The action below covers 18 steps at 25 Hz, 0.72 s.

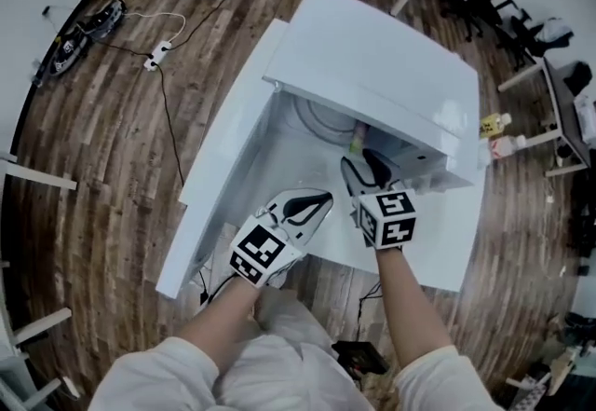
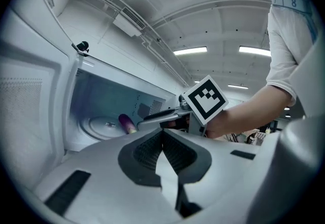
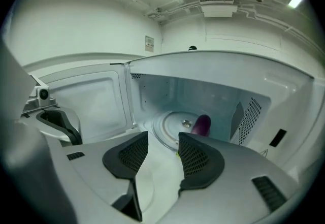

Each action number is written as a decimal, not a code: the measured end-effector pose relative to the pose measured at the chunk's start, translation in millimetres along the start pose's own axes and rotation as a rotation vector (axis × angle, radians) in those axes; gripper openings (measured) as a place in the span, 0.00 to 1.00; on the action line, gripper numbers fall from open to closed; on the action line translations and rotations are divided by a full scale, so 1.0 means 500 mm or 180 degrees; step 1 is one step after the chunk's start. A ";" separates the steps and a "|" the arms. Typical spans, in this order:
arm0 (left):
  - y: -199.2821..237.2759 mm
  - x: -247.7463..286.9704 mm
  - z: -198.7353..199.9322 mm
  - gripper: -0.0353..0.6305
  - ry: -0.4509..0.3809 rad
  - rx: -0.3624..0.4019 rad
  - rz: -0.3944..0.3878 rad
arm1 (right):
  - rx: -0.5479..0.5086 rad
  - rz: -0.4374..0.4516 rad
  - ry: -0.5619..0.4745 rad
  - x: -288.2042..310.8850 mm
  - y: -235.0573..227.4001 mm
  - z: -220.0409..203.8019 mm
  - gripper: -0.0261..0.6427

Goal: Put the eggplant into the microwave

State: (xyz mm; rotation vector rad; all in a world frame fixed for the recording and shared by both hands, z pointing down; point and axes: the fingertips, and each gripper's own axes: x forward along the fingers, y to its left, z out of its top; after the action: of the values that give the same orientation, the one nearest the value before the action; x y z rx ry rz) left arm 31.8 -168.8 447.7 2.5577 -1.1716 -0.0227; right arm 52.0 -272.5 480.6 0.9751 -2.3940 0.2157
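The purple eggplant [image 3: 201, 125] lies on the glass turntable [image 3: 170, 122] inside the open white microwave [image 1: 391, 64], toward the right of the cavity. The left gripper view also catches the eggplant [image 2: 127, 123] on the plate. My right gripper [image 3: 162, 153] is just outside the microwave's mouth, open, with nothing between its pads. In the head view the right gripper [image 1: 361, 169] sits at the opening under the microwave's top. My left gripper [image 2: 162, 142] is shut and empty, lower left of the opening, and its jaws [image 1: 309, 206] point at the cavity.
The microwave door [image 1: 233, 134] hangs open to the left. The microwave stands on a white table [image 1: 447, 251]. A power strip and cables [image 1: 156, 53] lie on the wooden floor to the left. Small bottles [image 1: 495, 134] stand at the table's right edge.
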 end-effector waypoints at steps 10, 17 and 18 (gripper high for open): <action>-0.030 0.007 0.014 0.06 0.0127 0.0139 -0.0171 | 0.0352 0.0301 -0.0680 -0.095 0.044 0.017 0.34; -0.056 -0.016 0.049 0.06 0.0167 0.0224 -0.0335 | 0.0500 0.0403 -0.1064 -0.180 0.097 0.040 0.28; -0.061 -0.019 0.056 0.06 0.0162 0.0218 -0.0352 | 0.0502 0.0417 -0.1099 -0.192 0.103 0.042 0.24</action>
State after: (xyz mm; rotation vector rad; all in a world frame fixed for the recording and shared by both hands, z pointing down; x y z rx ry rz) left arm 43.6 -151.4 411.0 2.6638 -1.0282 0.0574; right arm 64.7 -184.9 414.2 0.9926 -2.7961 0.3101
